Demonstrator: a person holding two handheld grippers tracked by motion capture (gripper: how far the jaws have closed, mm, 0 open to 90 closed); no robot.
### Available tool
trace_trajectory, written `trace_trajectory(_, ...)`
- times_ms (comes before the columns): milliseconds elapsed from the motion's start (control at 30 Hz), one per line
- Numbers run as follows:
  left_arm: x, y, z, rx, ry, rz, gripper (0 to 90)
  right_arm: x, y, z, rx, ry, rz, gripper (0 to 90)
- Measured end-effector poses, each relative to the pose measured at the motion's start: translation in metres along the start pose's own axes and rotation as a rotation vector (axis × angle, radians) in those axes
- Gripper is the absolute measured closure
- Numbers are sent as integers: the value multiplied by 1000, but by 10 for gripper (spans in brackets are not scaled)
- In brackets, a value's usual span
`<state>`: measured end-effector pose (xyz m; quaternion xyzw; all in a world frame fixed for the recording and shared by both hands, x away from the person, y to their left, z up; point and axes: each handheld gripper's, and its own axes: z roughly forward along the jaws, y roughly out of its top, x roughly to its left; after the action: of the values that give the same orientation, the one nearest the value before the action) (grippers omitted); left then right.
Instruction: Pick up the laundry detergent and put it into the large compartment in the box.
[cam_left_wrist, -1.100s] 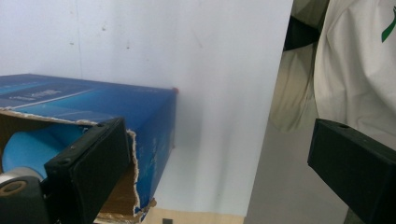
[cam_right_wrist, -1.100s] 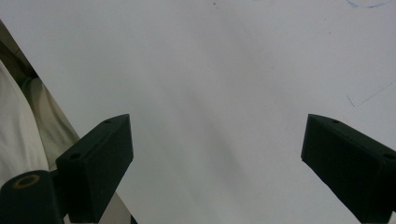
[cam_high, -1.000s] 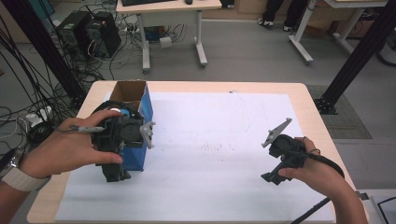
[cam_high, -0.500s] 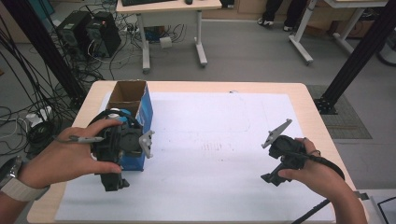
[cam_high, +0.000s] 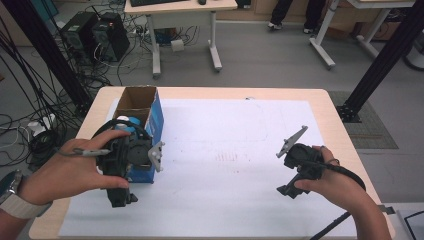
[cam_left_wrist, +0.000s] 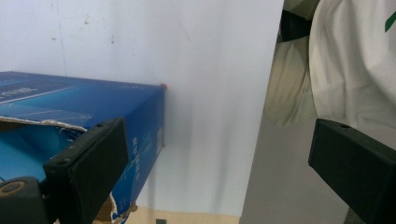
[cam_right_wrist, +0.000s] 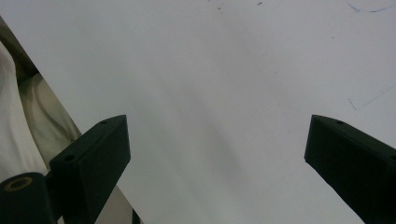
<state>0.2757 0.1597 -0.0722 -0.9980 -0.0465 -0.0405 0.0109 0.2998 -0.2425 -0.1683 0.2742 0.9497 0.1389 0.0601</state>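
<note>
A blue cardboard box (cam_high: 150, 117) with an open top stands on the left part of the white paper sheet (cam_high: 235, 145). Something round and light blue (cam_high: 125, 121) lies inside it. My left gripper (cam_high: 120, 192), held in a hand, hangs over the box's near end. In the left gripper view the left gripper (cam_left_wrist: 217, 140) is wide open, one jaw in front of the box (cam_left_wrist: 84, 100) with its torn rim and the other off the table's edge. My right gripper (cam_high: 292, 187) hovers over bare paper at the right. The right gripper (cam_right_wrist: 215, 135) is open with nothing between its jaws.
The wooden table (cam_high: 215, 92) is mostly covered by the paper, which bears faint pen marks (cam_high: 227, 157). Beyond it are a desk (cam_high: 180, 7), computer towers (cam_high: 95, 32) and floor cables. Black frame posts (cam_high: 380, 55) stand at both sides. A white shirt (cam_left_wrist: 355, 60) is near the table's front edge.
The left gripper has slid a little toward the near edge of the table, along the box's near end. The right gripper has hardly moved.
</note>
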Motion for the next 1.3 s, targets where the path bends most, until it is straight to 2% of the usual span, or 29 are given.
trace_trajectory(233,-1,-3,-1,-10,4,0,50,-2,-4,0,-14,-7,16,60)
trace_trajectory(433,4,-10,2,-17,-12,-26,43,-3,-4,2,-12,-8,20,60)
trace_trajectory(567,1,-12,3,-15,0,-31,46,-3,-3,3,-20,-9,10,60)
trace_trajectory(833,0,-12,1,-8,-2,-35,45,-4,6,5,-17,-4,-11,60)
trace_trajectory(1300,3,-11,2,-9,0,-46,44,-4,-1,3,-21,-11,-6,60)
